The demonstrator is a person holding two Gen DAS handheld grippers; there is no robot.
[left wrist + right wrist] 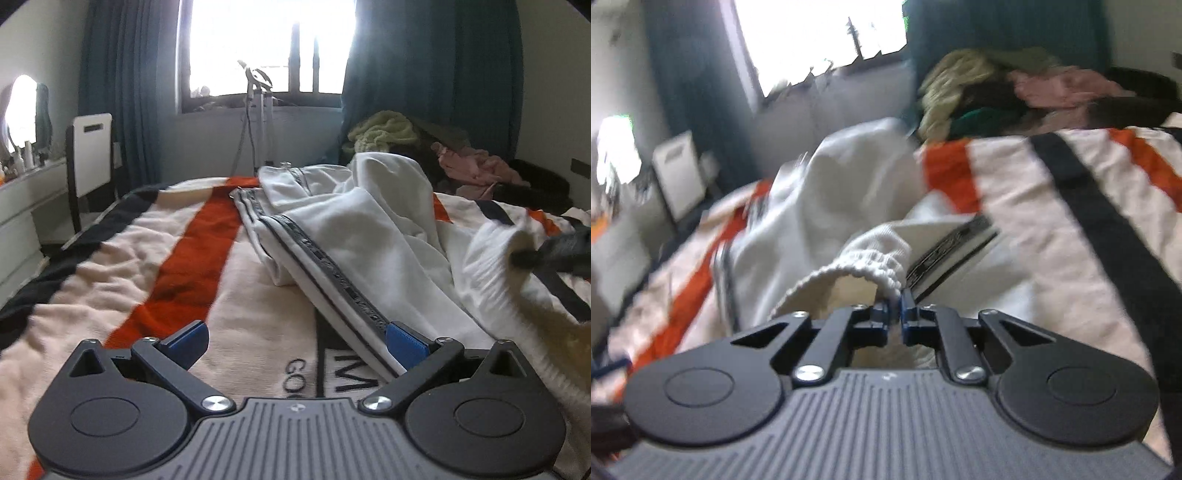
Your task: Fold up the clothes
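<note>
1. While the left wrist view takes in the white track pants (332, 229) lying crumpled across the striped blanket (140, 258), only the right wrist view shows their gathered elastic cuff (864, 266) close up, pinched at its edge between the nearly closed blue pads of the right gripper (894, 306).
2. Seen from the left wrist, the left gripper (295, 341) stands wide open, nothing between its fingers; its right-hand blue pad (404, 341) is touching or just over the striped side seam of the pants, which of the two I cannot tell.
3. That view also catches the right gripper as a dark blurred shape (554, 251) at the far right of the pants, with white cloth bunched against it.
4. Beyond the pants, a heap of other clothes (443, 151) sits by the dark curtain (424, 74); the right view shows the same heap (1015, 92), blurred.
5. Left of the pants stand a white chair (92, 155) and a dresser (22, 199); behind them, a bright window (266, 44) with a stand (258, 122) in front.
</note>
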